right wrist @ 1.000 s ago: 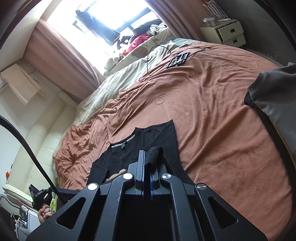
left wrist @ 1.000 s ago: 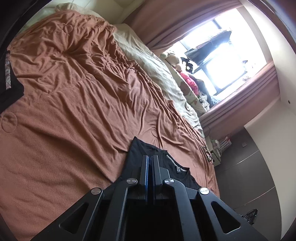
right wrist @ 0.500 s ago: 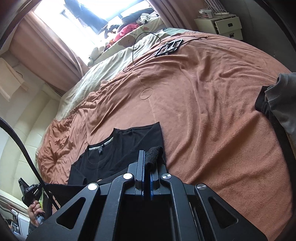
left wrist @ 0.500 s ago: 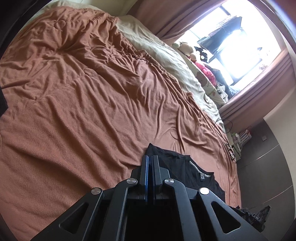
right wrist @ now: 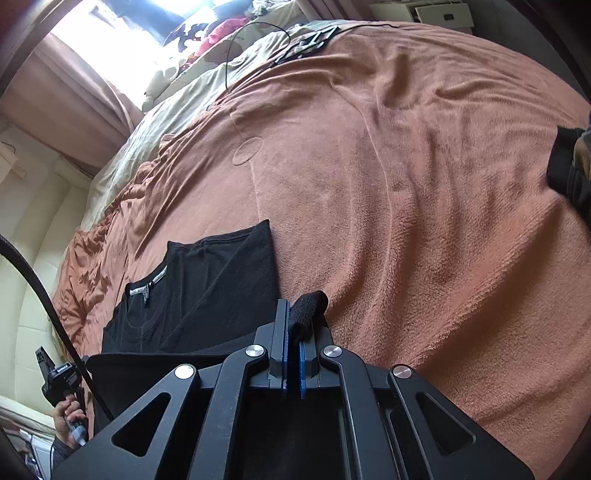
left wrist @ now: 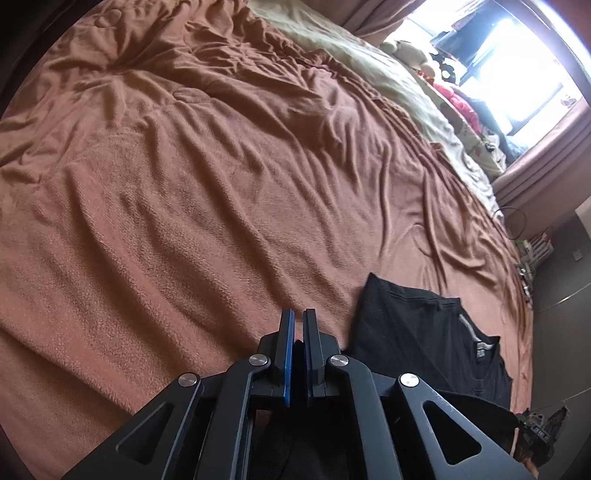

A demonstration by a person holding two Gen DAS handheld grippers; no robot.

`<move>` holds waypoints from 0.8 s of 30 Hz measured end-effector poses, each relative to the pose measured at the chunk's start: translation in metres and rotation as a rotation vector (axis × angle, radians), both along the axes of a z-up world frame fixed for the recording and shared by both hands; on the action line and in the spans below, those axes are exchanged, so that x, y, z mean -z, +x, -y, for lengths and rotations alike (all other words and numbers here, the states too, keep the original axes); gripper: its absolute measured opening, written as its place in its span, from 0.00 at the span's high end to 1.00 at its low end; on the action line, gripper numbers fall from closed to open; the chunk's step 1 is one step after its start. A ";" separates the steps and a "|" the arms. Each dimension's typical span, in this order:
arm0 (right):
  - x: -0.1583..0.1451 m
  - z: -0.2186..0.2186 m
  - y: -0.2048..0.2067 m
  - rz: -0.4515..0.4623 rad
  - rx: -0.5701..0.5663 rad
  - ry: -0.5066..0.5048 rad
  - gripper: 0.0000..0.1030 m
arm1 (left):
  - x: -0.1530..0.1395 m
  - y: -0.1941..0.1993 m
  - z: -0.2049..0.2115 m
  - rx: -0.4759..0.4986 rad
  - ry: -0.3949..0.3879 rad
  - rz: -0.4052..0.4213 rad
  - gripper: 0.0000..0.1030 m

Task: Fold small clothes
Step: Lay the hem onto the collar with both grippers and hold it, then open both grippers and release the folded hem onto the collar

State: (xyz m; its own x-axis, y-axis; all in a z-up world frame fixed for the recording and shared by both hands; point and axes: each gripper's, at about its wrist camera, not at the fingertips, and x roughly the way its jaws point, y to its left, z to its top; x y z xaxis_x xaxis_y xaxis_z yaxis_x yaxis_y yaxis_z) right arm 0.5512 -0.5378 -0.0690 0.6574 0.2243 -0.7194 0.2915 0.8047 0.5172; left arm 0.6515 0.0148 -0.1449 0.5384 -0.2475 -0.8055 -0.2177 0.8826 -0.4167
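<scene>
A black T-shirt [right wrist: 207,280] lies collar-up on the brown blanket [right wrist: 406,184], its lower part lifted toward me. My right gripper [right wrist: 295,314] is shut on a fold of it, and a tuft of black cloth pokes out past the fingertips. In the left wrist view the same black T-shirt [left wrist: 424,332] sits to the right of my left gripper [left wrist: 297,319]. That gripper is shut, with dark cloth pinched low between its blue pads, and a taut black edge runs off to the right. A hand holds the left gripper's handle [right wrist: 61,380].
A dark grey garment [right wrist: 569,173] lies at the blanket's right edge. A beige quilt [left wrist: 406,85] with soft toys [left wrist: 410,51] runs along the bright window. A black cable [right wrist: 236,48] loops on the quilt, and a white nightstand [right wrist: 424,14] stands beyond.
Both grippers have dropped lower and closer to the blanket, staying shut on the shirt. The shirt has slid rightward in the left view, leftward in the right view.
</scene>
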 end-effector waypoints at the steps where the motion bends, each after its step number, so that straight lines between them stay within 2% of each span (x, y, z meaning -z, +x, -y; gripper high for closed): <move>1: 0.002 -0.001 0.002 -0.011 -0.009 0.005 0.99 | 0.002 0.001 -0.001 -0.006 0.004 -0.010 0.96; 3: 0.002 0.001 0.005 -0.015 -0.030 -0.001 0.97 | 0.002 0.002 -0.006 -0.009 -0.036 -0.016 0.92; 4: -0.001 0.001 0.005 -0.009 -0.040 -0.003 0.94 | 0.001 0.002 -0.008 -0.001 -0.056 -0.013 0.82; 5: -0.005 0.001 0.004 0.003 -0.051 -0.010 0.90 | -0.002 0.001 -0.009 0.011 -0.053 -0.010 0.66; 6: -0.009 0.003 0.005 0.010 -0.052 -0.026 0.72 | -0.006 -0.001 -0.008 0.020 -0.036 -0.004 0.56; 7: -0.015 0.004 0.003 0.022 -0.049 -0.055 0.40 | -0.012 -0.003 -0.006 0.032 -0.001 0.009 0.40; 8: -0.017 0.007 0.000 0.037 -0.045 -0.071 0.29 | -0.016 -0.005 -0.005 0.041 0.021 0.019 0.31; 9: -0.023 0.008 -0.004 0.059 -0.047 -0.079 0.24 | -0.022 -0.008 -0.003 0.061 0.051 0.036 0.29; 12: -0.027 0.009 -0.011 0.052 -0.078 -0.087 0.24 | -0.032 -0.011 0.002 0.115 0.092 0.038 0.29; 19: -0.031 -0.008 -0.017 0.009 -0.180 -0.226 0.24 | -0.041 -0.020 0.022 0.290 0.218 0.014 0.29; 24: -0.030 -0.015 -0.011 -0.025 -0.218 -0.304 0.26 | -0.032 -0.024 0.028 0.351 0.282 0.004 0.29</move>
